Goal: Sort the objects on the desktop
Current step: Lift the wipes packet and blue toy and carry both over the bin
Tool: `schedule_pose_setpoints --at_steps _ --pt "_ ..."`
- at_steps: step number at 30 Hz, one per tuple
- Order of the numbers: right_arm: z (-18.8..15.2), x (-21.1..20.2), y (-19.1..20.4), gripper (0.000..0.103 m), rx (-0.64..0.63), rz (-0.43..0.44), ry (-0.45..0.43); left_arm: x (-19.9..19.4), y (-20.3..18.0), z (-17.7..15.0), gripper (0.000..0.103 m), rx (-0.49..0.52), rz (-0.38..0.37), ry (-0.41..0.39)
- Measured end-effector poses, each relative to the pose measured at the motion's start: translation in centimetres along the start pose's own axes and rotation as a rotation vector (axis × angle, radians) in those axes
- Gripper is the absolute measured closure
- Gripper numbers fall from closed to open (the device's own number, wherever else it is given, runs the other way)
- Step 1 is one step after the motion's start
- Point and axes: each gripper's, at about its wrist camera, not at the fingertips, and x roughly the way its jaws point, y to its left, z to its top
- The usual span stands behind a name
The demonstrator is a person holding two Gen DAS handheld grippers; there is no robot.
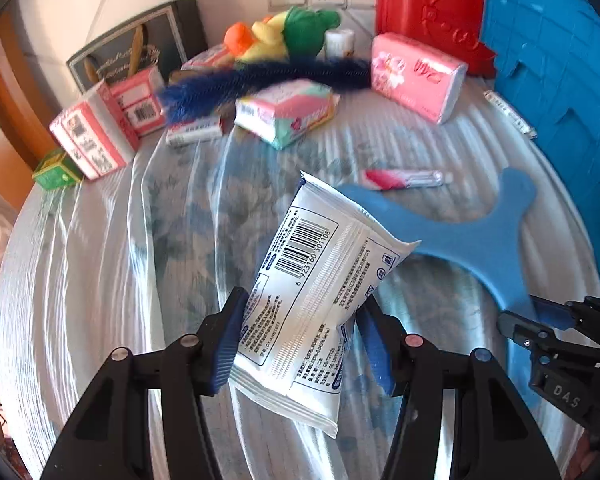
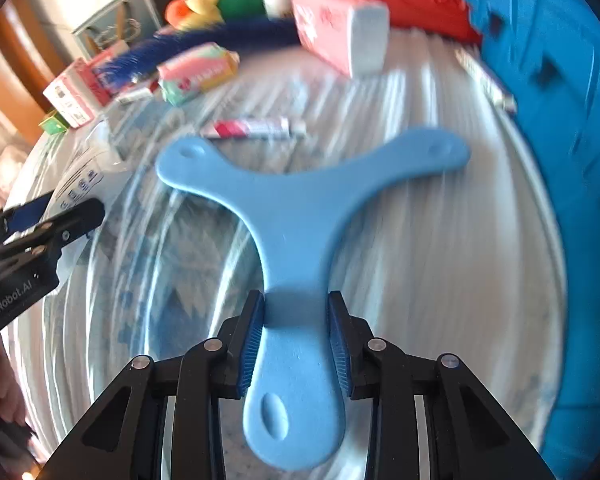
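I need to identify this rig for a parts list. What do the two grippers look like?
Both match: the left gripper and right gripper have black angular linkage arms with silver rivets and ribbed blue finger pads. White lettering marks their black bodies. No cables or sleeves show.

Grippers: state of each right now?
Left gripper: shut on the white packet.
Right gripper: shut on the blue boomerang, gripping one arm of it.
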Motion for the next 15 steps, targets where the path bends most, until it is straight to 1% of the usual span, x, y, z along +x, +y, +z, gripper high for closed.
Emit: schedule_pose_setpoints --at_steps 1,3,4,5,7,8,9,11,14,15 --pt "0.0 0.1 -0.1 0.066 0.003 0.006 -0.014 0.7 0.2 -0.2 0.049 -0.015 0.004 0.015" --pt "0.3 0.6 0.2 0.049 -0.015 -0.036 -0.044 1.7 0.6 -0.7 0.049 -0.045 0.005 0.038" --pt "0.5 1.0 0.2 0.048 -0.021 -0.037 -0.055 2.1 0.6 -1.1 0.049 -0.057 0.003 0.045" --pt "0.6 1.2 0.4 0.046 -0.034 -0.05 -0.09 2.5 0.6 -1.4 0.049 -0.068 0.003 0.051" --pt "0.8 1.7 1.2 0.047 -0.076 -0.114 -0.14 2.3 0.4 -2.1 0.049 -0.088 0.003 0.04" --pt "0.8 1.9 1.6 0.051 -0.083 -0.118 -0.154 2.0 0.3 -2.4 0.049 -0.091 0.0 0.041" --pt "0.9 1.6 1.7 0.06 -0.077 -0.116 -0.152 1.7 0.2 -2.7 0.049 -0.091 -0.009 0.046" --pt "0.8 1.0 1.9 0.062 -0.062 -0.108 -0.156 0.8 0.0 -3.1 0.049 -0.081 -0.016 0.044" --pt "0.2 -1.7 2.3 0.062 -0.053 -0.087 -0.206 -1.1 0.3 -3.0 0.049 -0.082 -0.017 0.018" --pt "0.1 -2.8 2.4 0.064 -0.05 -0.081 -0.224 -1.9 0.3 -2.8 0.049 -0.085 -0.019 0.003"
